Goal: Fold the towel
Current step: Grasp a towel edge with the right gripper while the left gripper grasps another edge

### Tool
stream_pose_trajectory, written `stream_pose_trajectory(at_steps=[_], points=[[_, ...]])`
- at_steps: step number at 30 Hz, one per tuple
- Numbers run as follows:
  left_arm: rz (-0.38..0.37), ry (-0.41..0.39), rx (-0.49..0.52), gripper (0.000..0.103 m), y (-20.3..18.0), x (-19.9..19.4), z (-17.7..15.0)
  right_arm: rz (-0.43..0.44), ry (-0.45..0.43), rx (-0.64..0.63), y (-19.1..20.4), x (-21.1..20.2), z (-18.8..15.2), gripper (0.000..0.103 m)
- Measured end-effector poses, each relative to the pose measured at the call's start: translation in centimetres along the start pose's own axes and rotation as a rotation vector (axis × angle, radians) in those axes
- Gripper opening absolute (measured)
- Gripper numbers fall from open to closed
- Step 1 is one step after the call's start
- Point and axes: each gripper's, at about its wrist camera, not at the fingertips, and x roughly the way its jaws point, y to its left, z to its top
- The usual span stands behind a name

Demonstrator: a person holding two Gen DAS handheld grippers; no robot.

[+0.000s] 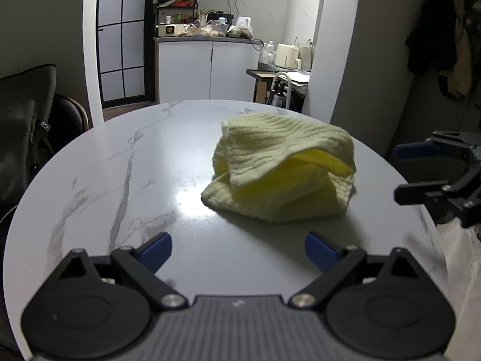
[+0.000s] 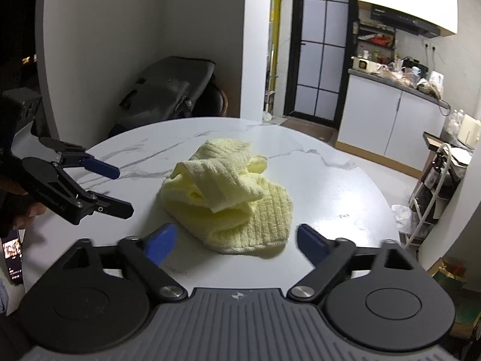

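Currently the towel [image 1: 282, 168] sat crumpled on the round table [image 1: 120, 162]; left gripper [image 1: 237, 252] and right gripper [image 2: 236, 240] both spread wide, near the towel, holding nothing.

Towel [image 1: 282, 171]: pale yellow, ribbed/waffle weave, brighter yellow on the inner face where a fold opens up. Table [image 1: 144, 162]: white marble look, grey veining, glossy with a bright light reflection. Left gripper [image 1: 238, 252]: black arms, blue fingertip pads, grey ribbed body. Right gripper [image 2: 236, 240]: same scheme, black, blue pads, grey ribbed body. Kitchen cabinets [image 1: 207, 69]: white doors, dark grey countertop. Door [image 2: 318, 48]: black frame, frosted pale panes in a grid. Bag [image 2: 168, 90] on the chair: dark grey. Pipe [image 2: 274, 30] beside the door: yellow. Walls white.
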Motion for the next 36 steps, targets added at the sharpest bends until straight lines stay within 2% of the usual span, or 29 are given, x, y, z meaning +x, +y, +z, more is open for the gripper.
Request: stream_pose_trajectory(at_steps=[8, 13, 21, 30, 36], points=[[-0.003, -0.013, -0.013, 0.086, 0.9, -0.1, 0.2, 0.021, -0.012, -0.032, 0.7, 0.5, 1.6, 0.083], [-0.013, -0.003, -0.022, 0.077, 1.5, 0.3, 0.7, 0.025, -0.010, -0.104, 1.7, 1.2, 3.2, 0.073], [-0.007, -0.004, -0.040, 0.076, 2.3, 0.8, 1.2, 0.081, 0.005, -0.155, 2.4, 3.1, 5.3, 0.061], [0.022, 0.002, -0.051, 0.076, 3.6, 0.8, 1.2, 0.135, 0.023, -0.229, 4.5, 5.4, 6.7, 0.060], [0.025, 0.007, -0.045, 0.073, 4.3, 0.7, 1.1, 0.151, 0.057, -0.259, 5.5, 6.6, 7.1, 0.060]])
